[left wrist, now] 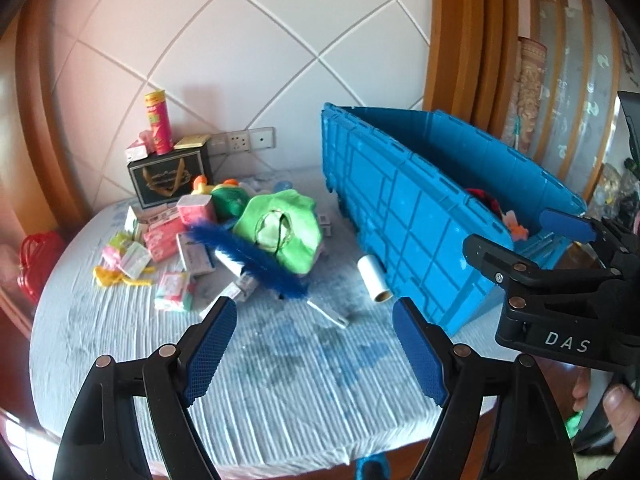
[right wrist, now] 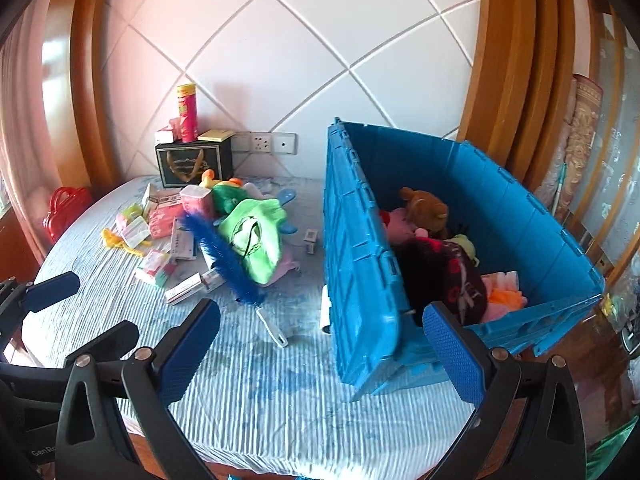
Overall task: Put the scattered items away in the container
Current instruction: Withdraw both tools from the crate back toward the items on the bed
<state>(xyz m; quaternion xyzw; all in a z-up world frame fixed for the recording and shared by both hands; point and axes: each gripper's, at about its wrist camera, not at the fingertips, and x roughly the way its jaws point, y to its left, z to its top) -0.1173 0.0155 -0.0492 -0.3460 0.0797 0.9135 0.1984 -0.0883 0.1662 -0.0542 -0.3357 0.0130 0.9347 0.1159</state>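
Inside blue crate (right wrist: 520, 208): plush toys (right wrist: 424, 204), dark cloth (right wrist: 448, 280).

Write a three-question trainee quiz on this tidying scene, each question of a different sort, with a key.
1. True or false: the blue crate already holds soft toys.
2. Multiple choice: what lies against the crate's outer wall on the bed?
A. the white roll
B. the red bag
C. the pink tube
3. Fill in: the blue duster rests partly across the ______ garment.

Key
1. True: a brown plush toy and other soft items lie inside.
2. A.
3. Green.

Both the left gripper and the right gripper are open and hold nothing.
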